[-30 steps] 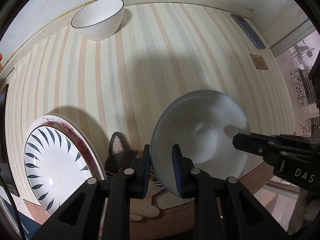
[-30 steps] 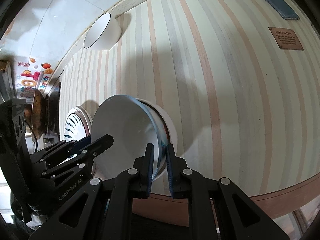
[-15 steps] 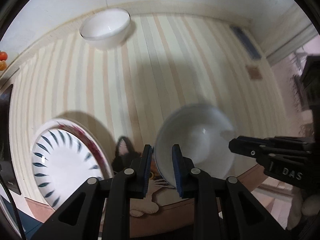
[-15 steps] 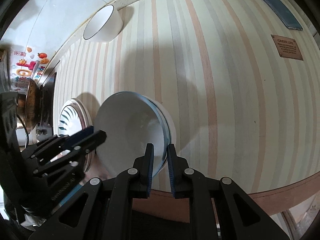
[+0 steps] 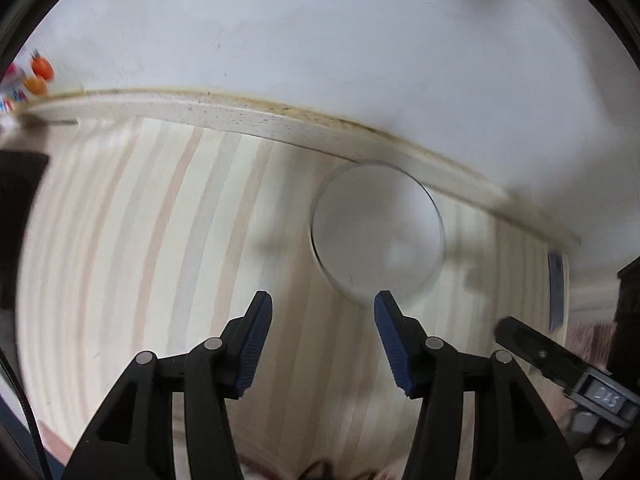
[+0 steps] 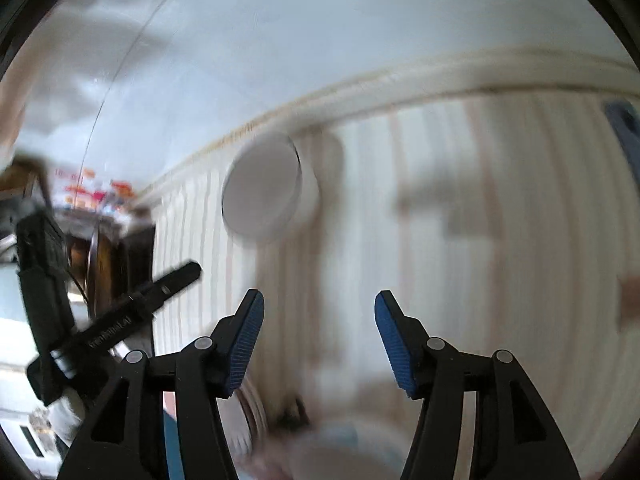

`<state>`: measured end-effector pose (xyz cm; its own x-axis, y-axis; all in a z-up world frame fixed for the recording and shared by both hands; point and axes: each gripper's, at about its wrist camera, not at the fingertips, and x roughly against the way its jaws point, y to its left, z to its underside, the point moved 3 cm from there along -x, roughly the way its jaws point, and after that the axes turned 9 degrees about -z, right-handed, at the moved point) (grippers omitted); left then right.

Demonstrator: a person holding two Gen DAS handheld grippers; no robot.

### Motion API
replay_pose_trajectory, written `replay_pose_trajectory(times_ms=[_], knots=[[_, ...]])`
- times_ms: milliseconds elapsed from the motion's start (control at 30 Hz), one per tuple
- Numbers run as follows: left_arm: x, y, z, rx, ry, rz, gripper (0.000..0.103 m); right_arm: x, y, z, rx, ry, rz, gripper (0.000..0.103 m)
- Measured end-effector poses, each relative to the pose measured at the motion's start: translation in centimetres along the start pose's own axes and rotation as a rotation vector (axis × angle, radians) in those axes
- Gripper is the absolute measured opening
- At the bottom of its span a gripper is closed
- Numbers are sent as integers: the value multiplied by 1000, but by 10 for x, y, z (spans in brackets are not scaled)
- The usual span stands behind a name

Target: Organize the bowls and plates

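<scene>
Approach to the round white ceramic bowl (image 5: pixel 378 236) at the far edge of the striped bench (image 5: pixel 140 240): my left gripper (image 5: pixel 323 340) and right gripper (image 6: pixel 318 340) have just spread their jaws wide, nothing between them. I should straddle opposite rims, then close evenly.

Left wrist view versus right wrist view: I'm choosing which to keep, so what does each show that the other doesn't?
Only the left wrist view looks down into the white bowl and shows the left tongs open, empty. Only the right wrist view shows the bowl from its side, a blurred bowl rim at the bottom edge, dark furniture, and the right tongs open, empty. Both share the striped tablecloth, the wall and the white bowl.
</scene>
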<state>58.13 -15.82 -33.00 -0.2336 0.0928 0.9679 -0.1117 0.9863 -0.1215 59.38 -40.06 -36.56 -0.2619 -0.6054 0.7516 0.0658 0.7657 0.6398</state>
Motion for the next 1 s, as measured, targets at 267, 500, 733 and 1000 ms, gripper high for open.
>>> replay_pose_trajectory(times_ms=[267,500,733,1000], knots=[[-57,-4,-28,18,74,47,20,-72,-12,-61,-36,60,9,47],[-58,-13,-24,-35,41,-15,13,-88,-11,-62,4,68,26,15],[-29,-28,-6,-85,-8,-19,13,-73,-2,-48,12,42,42,14],[31,-33,32,-145,-61,24,13,-8,13,-12,44,-18,51,14]])
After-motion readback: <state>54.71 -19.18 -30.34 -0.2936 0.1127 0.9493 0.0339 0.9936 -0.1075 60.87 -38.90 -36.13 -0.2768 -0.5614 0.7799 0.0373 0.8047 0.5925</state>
